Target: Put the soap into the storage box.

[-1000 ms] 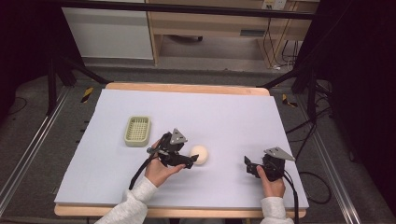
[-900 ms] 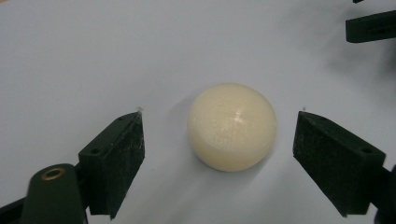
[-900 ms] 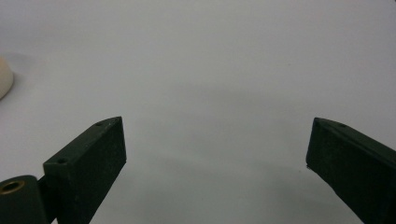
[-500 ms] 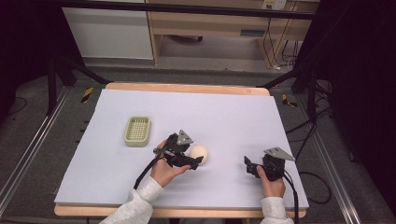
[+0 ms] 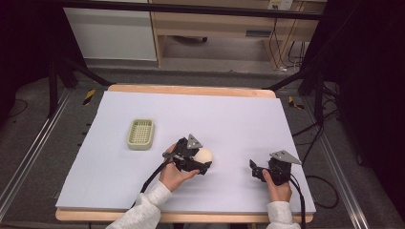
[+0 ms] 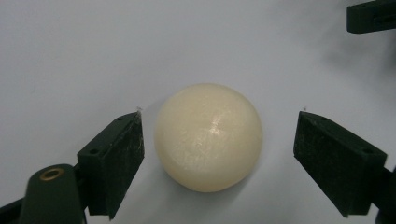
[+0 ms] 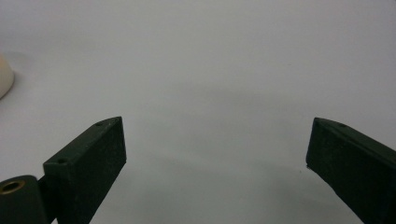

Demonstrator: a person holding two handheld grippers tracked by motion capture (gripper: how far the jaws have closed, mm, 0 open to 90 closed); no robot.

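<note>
A cream-coloured ball [image 5: 205, 154] lies on the white table sheet [image 5: 239, 109], near the front middle. My left gripper [image 5: 207, 161] is open with one jaw on each side of the ball. In the left gripper view the ball [image 6: 208, 137] rests between the two pads of that gripper [image 6: 219, 113]; the left pad almost meets it and a gap remains on the right. My right gripper [image 5: 252, 168] rests open at the front right, pointing left toward the ball, with nothing in it. In the right gripper view the same gripper [image 7: 217, 122] holds only bare sheet between its jaws, and the ball's edge [image 7: 4, 77] shows at far left.
A small pale green slatted basket [image 5: 141, 133] sits on the sheet to the left of the ball. The other gripper's jaw tip [image 6: 371, 16] appears at the top right of the left gripper view. The table's wooden rim [image 5: 191, 89] borders the sheet.
My left gripper has slid a little to the right, so its jaws now flank the ball. The ball and my right gripper have stayed in place.
</note>
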